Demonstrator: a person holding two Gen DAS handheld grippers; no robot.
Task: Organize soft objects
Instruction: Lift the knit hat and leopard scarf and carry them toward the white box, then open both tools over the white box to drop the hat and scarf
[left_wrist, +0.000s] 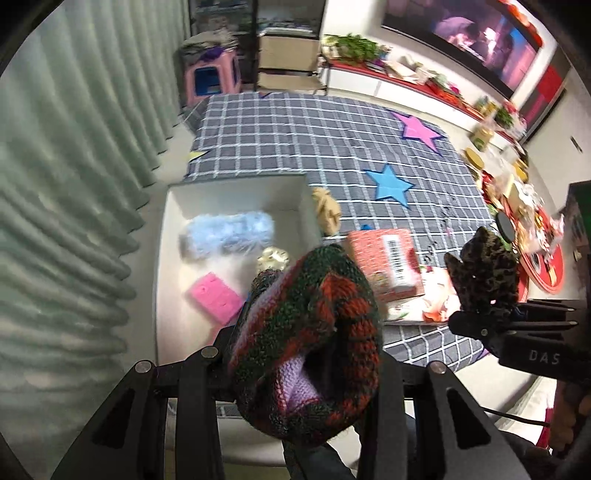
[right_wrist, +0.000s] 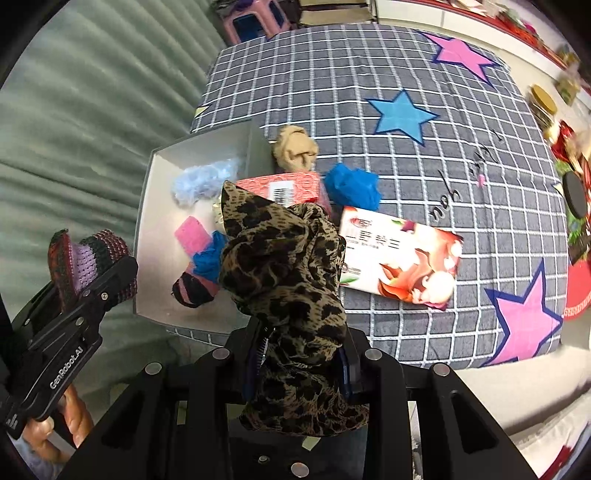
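Note:
My left gripper (left_wrist: 306, 347) is shut on a knitted red, green and purple piece (left_wrist: 314, 306), held above the near corner of a white box (left_wrist: 173, 229). The right gripper (right_wrist: 301, 343) is shut on a leopard-print cloth (right_wrist: 288, 280) that hangs over the box's right edge. Inside the box (right_wrist: 147, 221) lie a light blue fluffy item (right_wrist: 199, 181), a pink sponge (right_wrist: 192, 230), a blue cloth (right_wrist: 208, 258) and a pink-and-black striped sock (right_wrist: 195, 288). A beige bundle (right_wrist: 295, 147) and another blue cloth (right_wrist: 352, 184) rest on the blanket beside the box.
The box sits at the left edge of a grey checked blanket with stars (right_wrist: 369, 74), next to a green curtain (right_wrist: 74, 110). A red carton (right_wrist: 291, 186) and a white-and-red pack (right_wrist: 399, 258) lie on the blanket. Cluttered items line the right side (left_wrist: 517, 206).

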